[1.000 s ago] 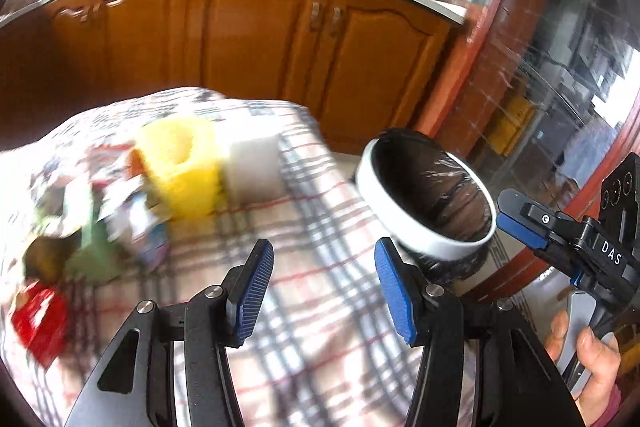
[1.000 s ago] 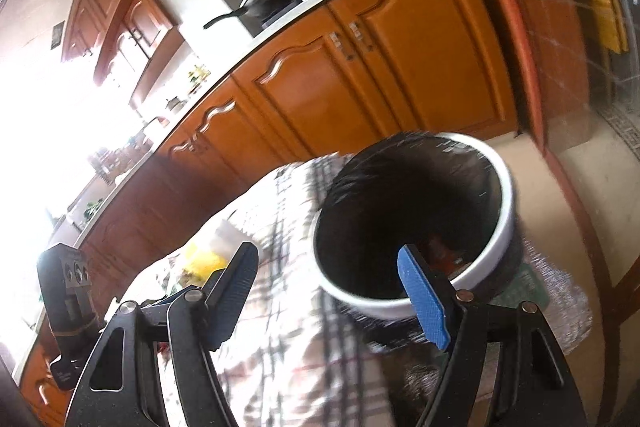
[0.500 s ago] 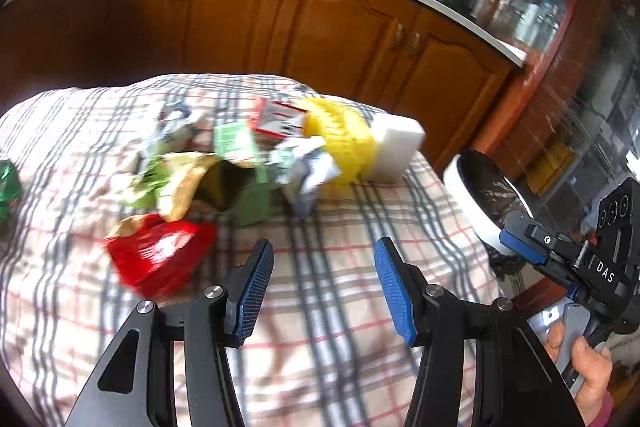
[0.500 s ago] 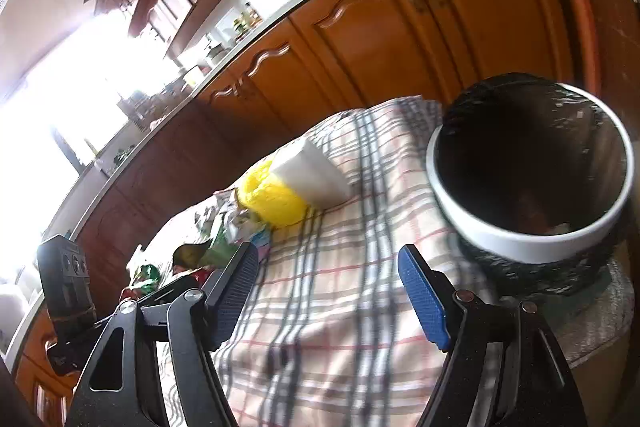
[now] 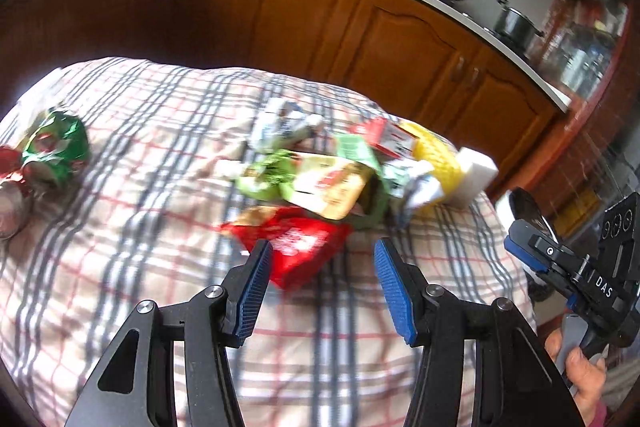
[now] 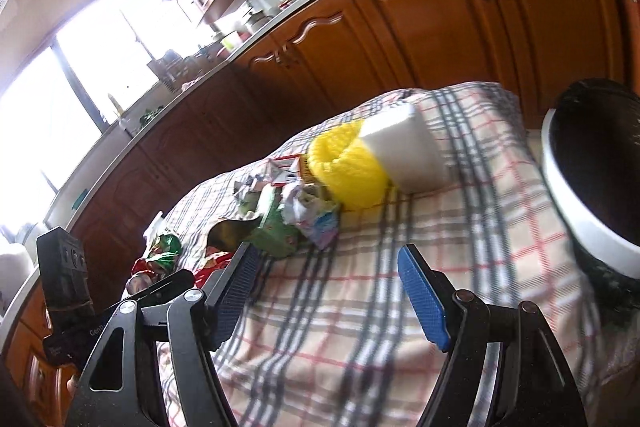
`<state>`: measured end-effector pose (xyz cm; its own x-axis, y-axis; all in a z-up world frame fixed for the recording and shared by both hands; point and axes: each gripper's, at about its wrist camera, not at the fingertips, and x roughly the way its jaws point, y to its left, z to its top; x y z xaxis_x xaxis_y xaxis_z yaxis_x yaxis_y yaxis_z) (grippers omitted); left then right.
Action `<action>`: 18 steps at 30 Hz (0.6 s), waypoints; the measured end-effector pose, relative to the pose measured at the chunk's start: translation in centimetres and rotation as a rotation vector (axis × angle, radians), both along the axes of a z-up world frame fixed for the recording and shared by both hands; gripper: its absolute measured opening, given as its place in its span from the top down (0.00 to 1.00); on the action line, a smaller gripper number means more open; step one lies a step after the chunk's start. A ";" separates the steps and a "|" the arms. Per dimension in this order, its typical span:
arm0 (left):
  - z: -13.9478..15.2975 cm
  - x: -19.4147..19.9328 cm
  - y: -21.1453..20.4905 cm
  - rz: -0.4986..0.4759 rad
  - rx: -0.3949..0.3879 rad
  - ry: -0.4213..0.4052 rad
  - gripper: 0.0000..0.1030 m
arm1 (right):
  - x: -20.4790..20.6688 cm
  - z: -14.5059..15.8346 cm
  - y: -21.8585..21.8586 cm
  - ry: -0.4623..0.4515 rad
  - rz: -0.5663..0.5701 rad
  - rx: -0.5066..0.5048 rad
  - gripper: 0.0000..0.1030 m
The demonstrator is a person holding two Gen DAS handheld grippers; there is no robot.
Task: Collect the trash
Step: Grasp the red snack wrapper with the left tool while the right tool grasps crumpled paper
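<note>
Closest thing to the left gripper (image 5: 322, 277) is the red wrapper (image 5: 294, 241), lying flat on the checked tablecloth (image 5: 120, 267) just past the blue pads. My worry: it's thin and slick-looking, so a grab could skid over it or bunch up the cloth instead. It also sits against the bigger pile, so nudging it could drag the green and tan bag (image 5: 336, 187) along.

Both grippers are released and hold nothing. The left one's jaws are about half open over bare cloth, touching nothing. The right gripper (image 6: 332, 291) is spread wider, also over bare cloth, with the pile beyond its left pad.

Further back in the pile there's crumpled white paper (image 5: 280, 125), a red and white carton (image 5: 386, 139), then a yellow knitted thing (image 6: 346, 163) and a white block (image 6: 408, 151) side by side. Not sure those last two count as trash, so grabbing them by mistake is another risk.

Off on the left side of the table there's a crushed green wrapper (image 5: 56, 147), well apart from the rest and easy to forget.

The bin (image 6: 592, 179), white rim with a black liner, stands at the right edge of the table. Light wrappers could flutter past the rim if let go too early.
</note>
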<state>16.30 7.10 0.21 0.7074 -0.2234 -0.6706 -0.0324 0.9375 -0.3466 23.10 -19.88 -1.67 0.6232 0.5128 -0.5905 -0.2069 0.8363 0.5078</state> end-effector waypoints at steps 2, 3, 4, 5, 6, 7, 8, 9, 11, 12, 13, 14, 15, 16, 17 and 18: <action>-0.3 0.2 1.0 0.024 -0.009 0.018 0.49 | 0.7 -0.1 1.0 -0.003 0.019 -0.009 0.27; -0.6 0.3 1.5 0.038 -0.018 0.030 0.49 | 1.1 -0.2 1.5 -0.003 0.028 -0.014 0.28; -0.7 0.5 1.9 0.048 -0.029 0.041 0.49 | 1.4 -0.2 1.9 -0.002 0.033 -0.019 0.28; -1.0 0.8 2.0 0.053 -0.040 0.054 0.49 | 1.8 -0.4 2.2 -0.001 0.038 -0.024 0.28; -1.3 1.1 2.3 0.057 -0.050 0.067 0.50 | 2.1 -0.4 2.5 0.000 0.041 -0.026 0.29; -1.7 1.4 2.7 0.065 -0.061 0.085 0.51 | 2.5 -0.6 2.7 0.004 0.043 -0.031 0.29; -2.0 1.5 2.9 0.066 -0.070 0.093 0.51 | 2.9 -0.7 2.9 0.008 0.046 -0.035 0.29; -2.2 1.8 3.0 0.063 -0.081 0.102 0.51 | 3.3 -0.9 3.2 0.012 0.048 -0.040 0.29; -2.5 2.4 2.9 0.058 -0.092 0.112 0.54 | 3.9 -1.1 3.7 0.012 0.052 -0.053 0.30; -2.6 2.6 2.9 0.054 -0.094 0.114 0.56 | 4.2 -1.3 4.0 0.012 0.056 -0.060 0.30; -2.8 2.9 2.8 0.045 -0.098 0.118 0.63 | 4.6 -1.4 4.3 0.016 0.060 -0.063 0.30; -2.9 3.1 2.7 0.039 -0.100 0.122 0.69 | 5.0 -1.6 4.6 0.023 0.063 -0.065 0.31; -2.9 3.5 2.6 0.032 -0.101 0.126 0.71 | 5.5 -1.9 4.8 0.032 0.064 -0.061 0.33; -3.1 3.6 2.6 0.026 -0.099 0.126 0.74 | 5.7 -2.1 4.9 0.036 0.065 -0.059 0.35; -3.2 3.7 2.5 0.021 -0.095 0.127 0.78 | 6.1 -2.4 5.1 0.041 0.065 -0.064 0.37; -3.2 3.9 2.4 0.015 -0.090 0.129 0.81 | 6.4 -2.6 5.3 0.045 0.064 -0.068 0.40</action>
